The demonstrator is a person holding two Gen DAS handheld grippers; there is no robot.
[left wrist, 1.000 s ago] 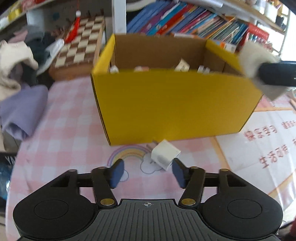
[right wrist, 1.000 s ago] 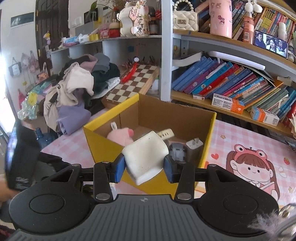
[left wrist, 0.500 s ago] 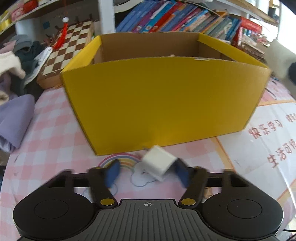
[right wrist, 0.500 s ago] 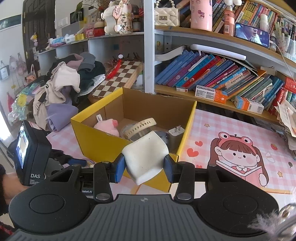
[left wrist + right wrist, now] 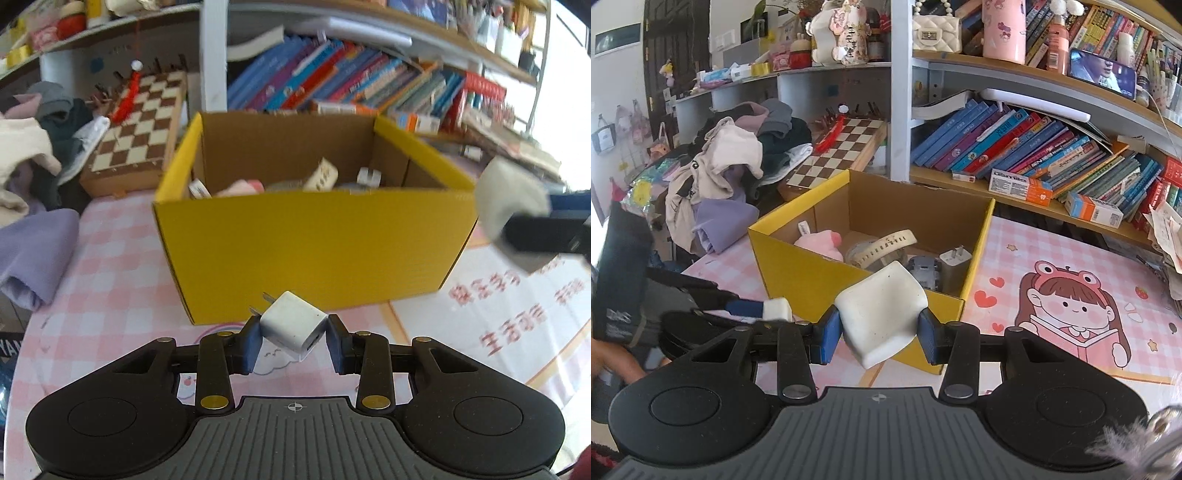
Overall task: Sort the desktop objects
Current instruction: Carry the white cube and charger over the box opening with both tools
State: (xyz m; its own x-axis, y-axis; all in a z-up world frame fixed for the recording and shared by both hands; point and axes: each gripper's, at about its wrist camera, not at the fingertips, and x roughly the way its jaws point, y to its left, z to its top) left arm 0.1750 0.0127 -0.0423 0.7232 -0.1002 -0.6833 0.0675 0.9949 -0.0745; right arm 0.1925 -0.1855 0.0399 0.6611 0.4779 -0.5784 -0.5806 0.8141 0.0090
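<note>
White charger (image 5: 293,325) now lifted by left tongs (image 5: 294,343).

Box (image 5: 798,258) on worktop (image 5: 1015,266), chessboard (image 5: 834,147) and clothes pile (image 5: 731,166) behind-left, bookshelf (image 5: 1015,144) behind; charger (image 5: 955,260), strap (image 5: 886,245) inside box.

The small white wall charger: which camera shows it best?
The left wrist view: the white wall charger sits close between the left jaws, prongs and port visible. The right wrist view shows only a small white corner of it.
</note>
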